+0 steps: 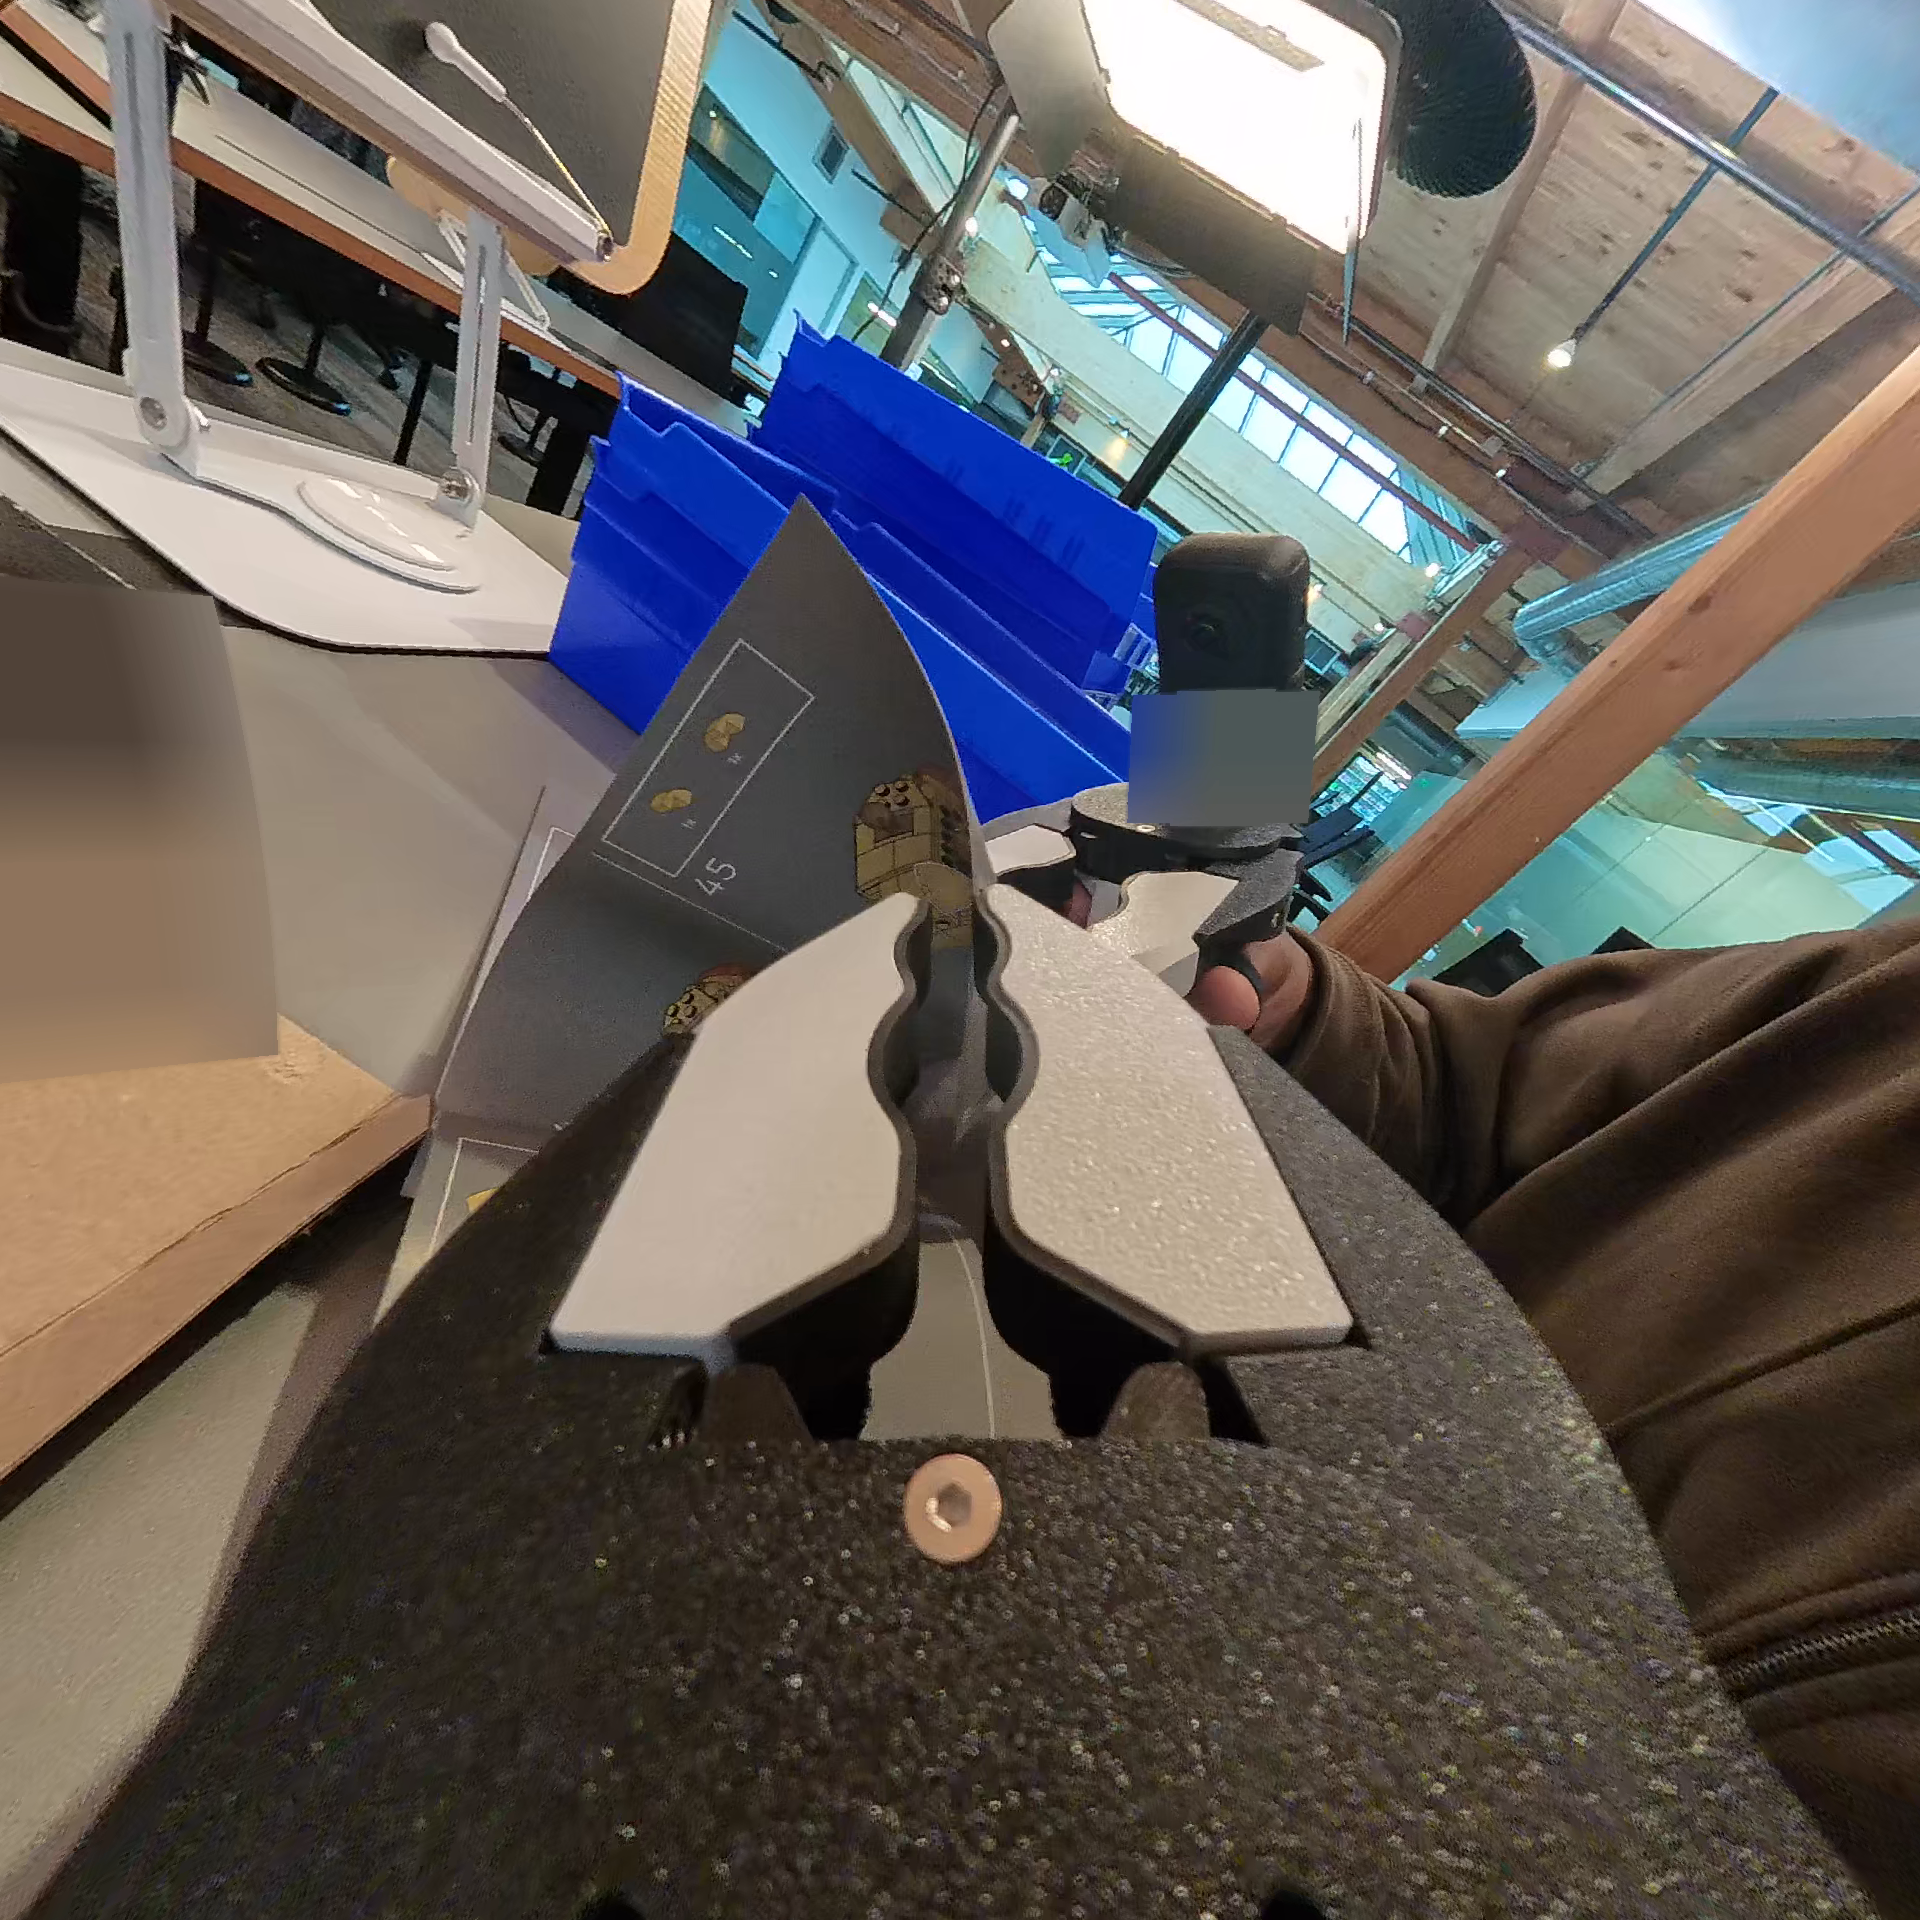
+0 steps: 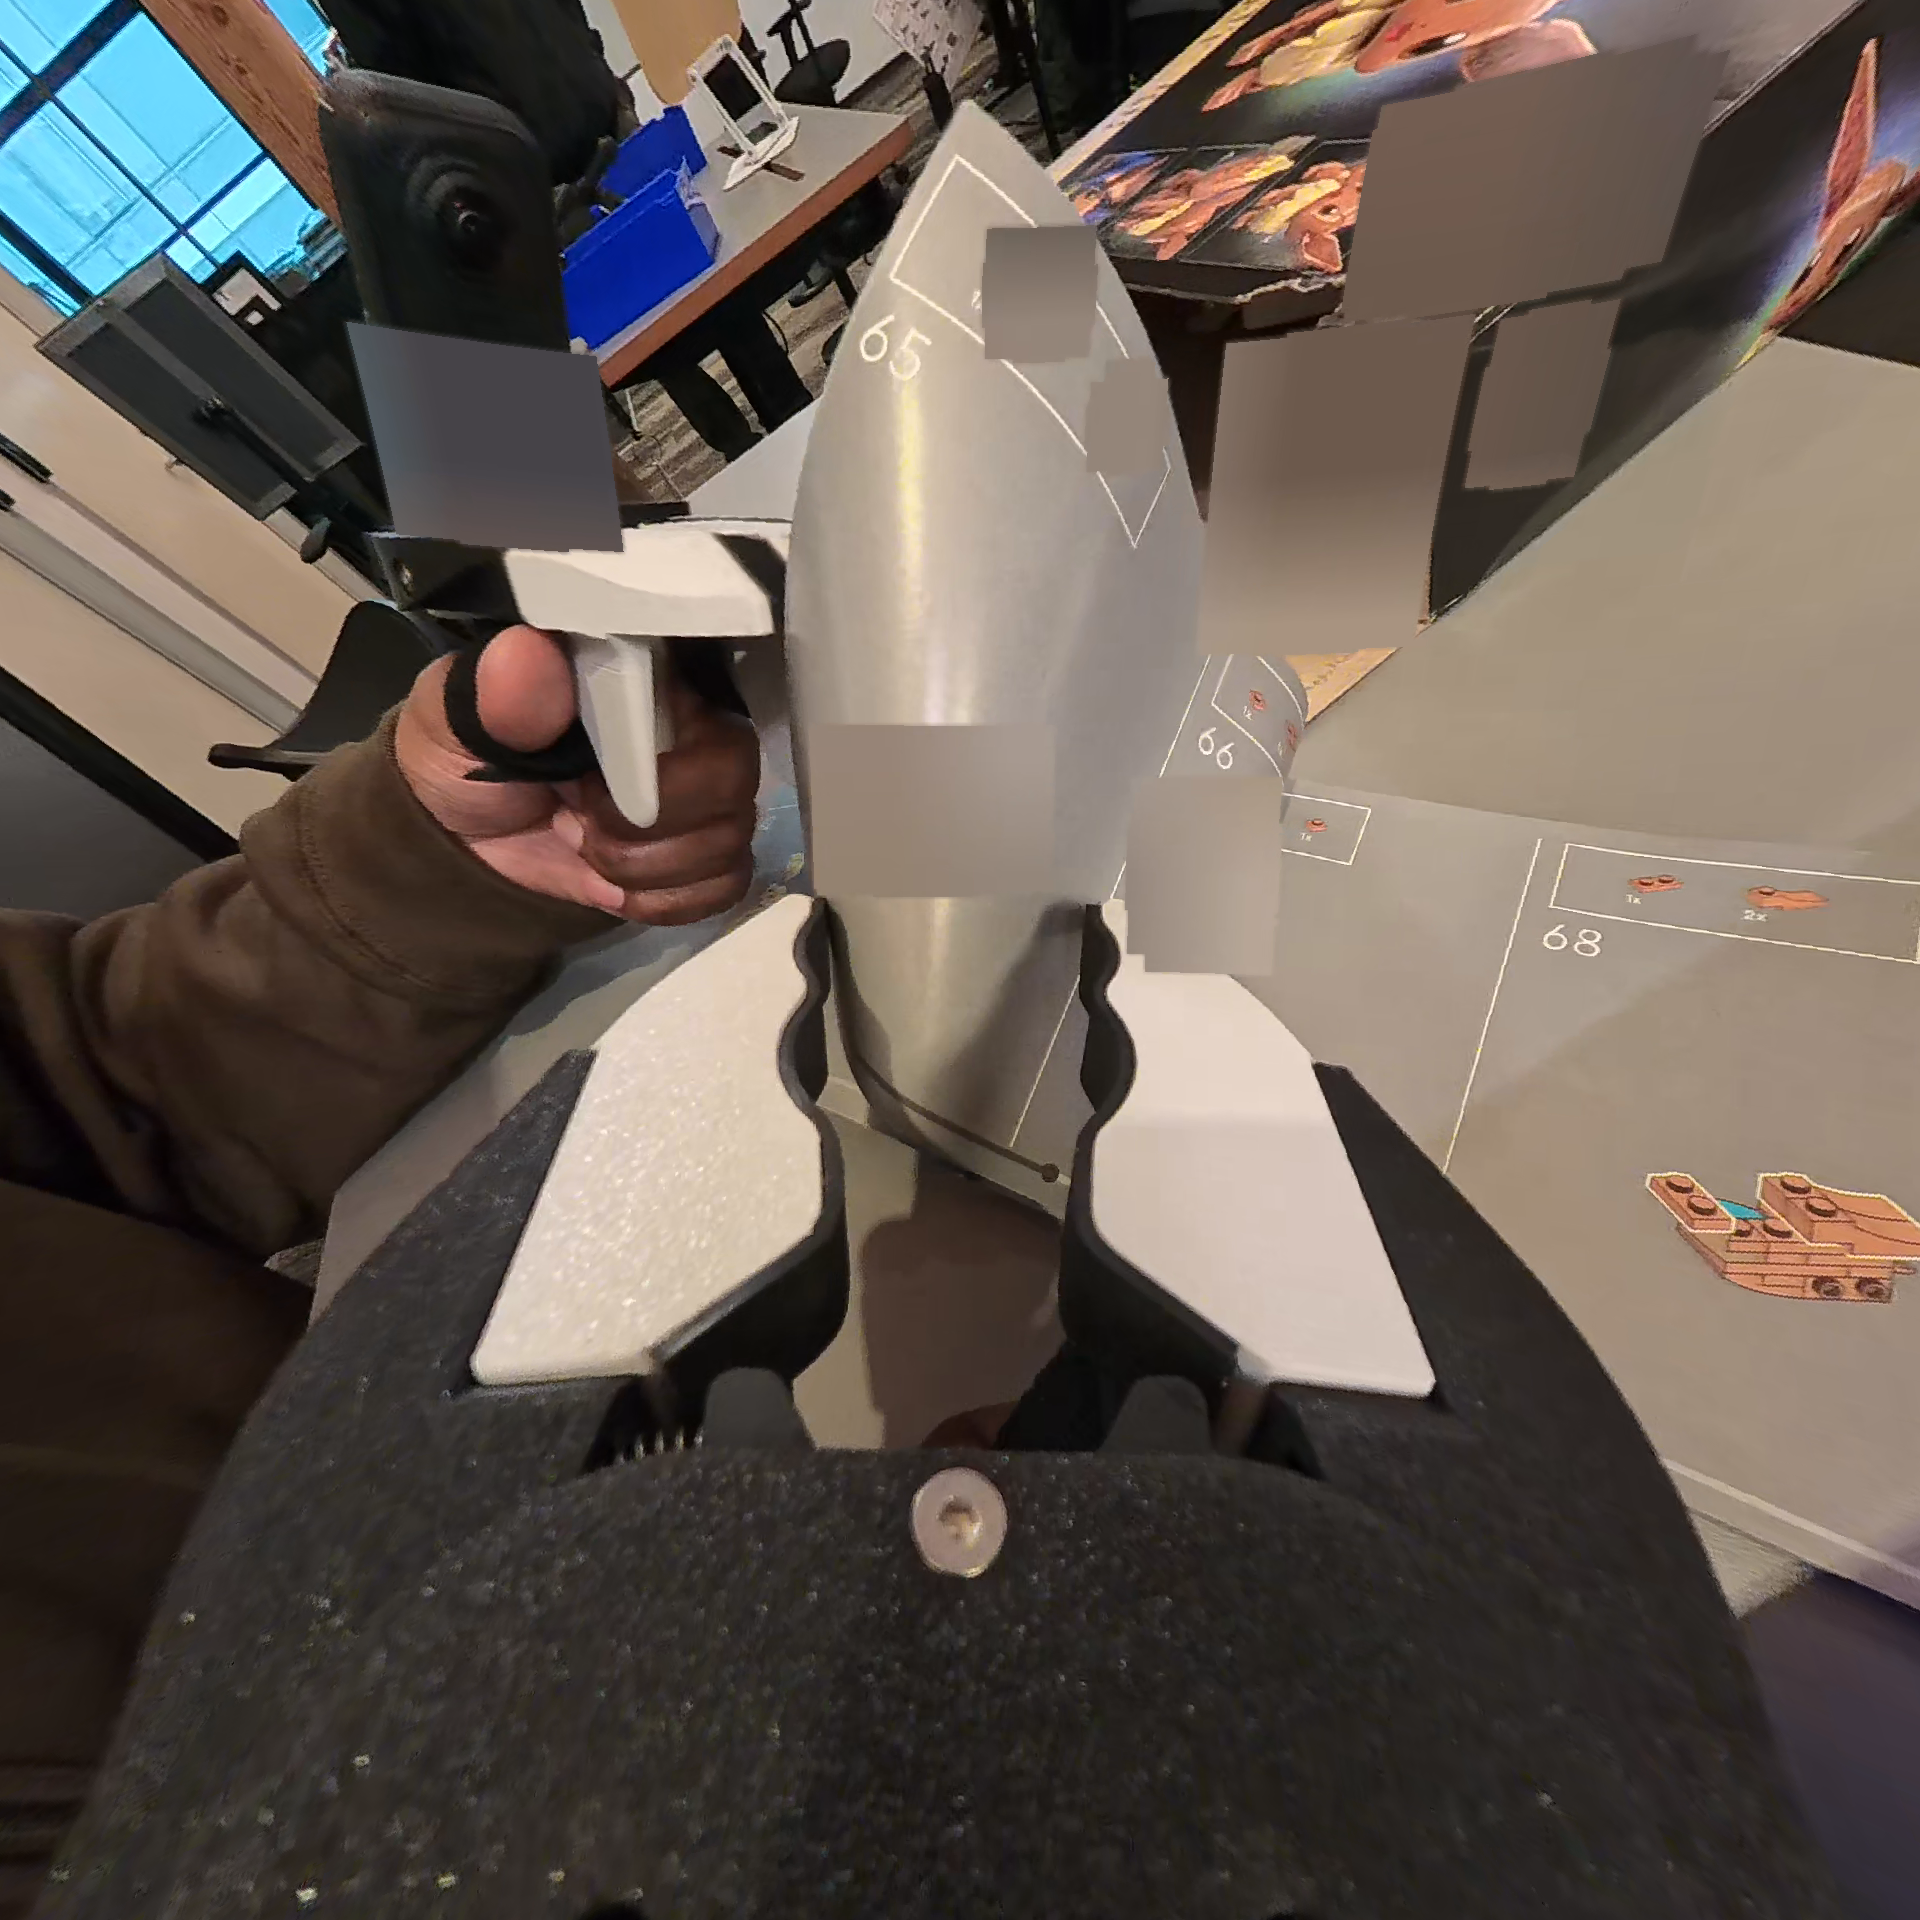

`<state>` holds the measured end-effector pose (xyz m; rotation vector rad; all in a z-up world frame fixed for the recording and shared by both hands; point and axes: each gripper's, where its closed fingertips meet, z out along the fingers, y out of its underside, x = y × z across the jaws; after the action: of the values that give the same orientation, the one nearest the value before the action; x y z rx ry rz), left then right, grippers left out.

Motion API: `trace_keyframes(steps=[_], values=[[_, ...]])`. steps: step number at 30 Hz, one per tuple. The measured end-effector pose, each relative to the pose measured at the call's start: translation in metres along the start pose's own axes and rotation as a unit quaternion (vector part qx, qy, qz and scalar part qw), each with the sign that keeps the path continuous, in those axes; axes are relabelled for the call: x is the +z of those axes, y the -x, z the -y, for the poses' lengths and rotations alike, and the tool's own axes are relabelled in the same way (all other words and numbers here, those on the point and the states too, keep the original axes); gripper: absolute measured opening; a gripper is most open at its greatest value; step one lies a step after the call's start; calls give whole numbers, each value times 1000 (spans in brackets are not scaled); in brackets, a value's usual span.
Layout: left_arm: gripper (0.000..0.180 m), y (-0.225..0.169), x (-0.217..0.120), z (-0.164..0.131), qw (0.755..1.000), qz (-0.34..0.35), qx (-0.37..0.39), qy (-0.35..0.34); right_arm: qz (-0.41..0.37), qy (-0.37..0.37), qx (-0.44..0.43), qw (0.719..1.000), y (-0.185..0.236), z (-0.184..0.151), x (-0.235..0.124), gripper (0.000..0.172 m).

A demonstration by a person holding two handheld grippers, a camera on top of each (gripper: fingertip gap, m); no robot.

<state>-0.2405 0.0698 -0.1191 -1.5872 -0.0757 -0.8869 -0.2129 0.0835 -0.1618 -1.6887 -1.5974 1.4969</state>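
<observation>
My left gripper (image 1: 961,925) is shut on the edge of a dark grey page (image 1: 790,727) of a brick-building instruction booklet and holds it lifted and bowed. The same page (image 2: 977,582) shows in the right wrist view as a shiny curled sheet. It stands between the fingers of my right gripper (image 2: 956,935), which is open; I cannot tell whether its edges touch the pads. The left gripper (image 2: 665,592) shows there at the page's left edge, held by a hand. The open booklet (image 2: 1610,1018) lies flat to the right. The right gripper (image 1: 1132,904) also shows just behind the page in the left wrist view.
Blue plastic bins (image 1: 935,540) stand behind the booklet. A white lamp base (image 1: 395,520) sits on a mat at the back left. A sheet of cardboard (image 1: 156,1195) lies at the left. A printed set box (image 2: 1247,135) stands at the far right. A wooden post (image 1: 1662,675) rises at the right. About 6 centimeters separates my left fingertips from my right.
</observation>
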Motion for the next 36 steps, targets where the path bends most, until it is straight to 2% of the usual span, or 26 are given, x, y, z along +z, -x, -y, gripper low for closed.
trace_keyframes(steps=[8, 25, 36], values=[[0, -5, 1, 0, 1000, -17, 4, -2, 5, 0, 1, 1000, 1, 0, 0, 46], [5, -11, 1, 2, 999, -42, -5, -9, 22, 2, 2, 1000, 5, -1, -1, 46], [1, -13, 1, 2, 999, -50, -5, -12, 28, 3, 2, 1000, 7, -2, 0, 46]])
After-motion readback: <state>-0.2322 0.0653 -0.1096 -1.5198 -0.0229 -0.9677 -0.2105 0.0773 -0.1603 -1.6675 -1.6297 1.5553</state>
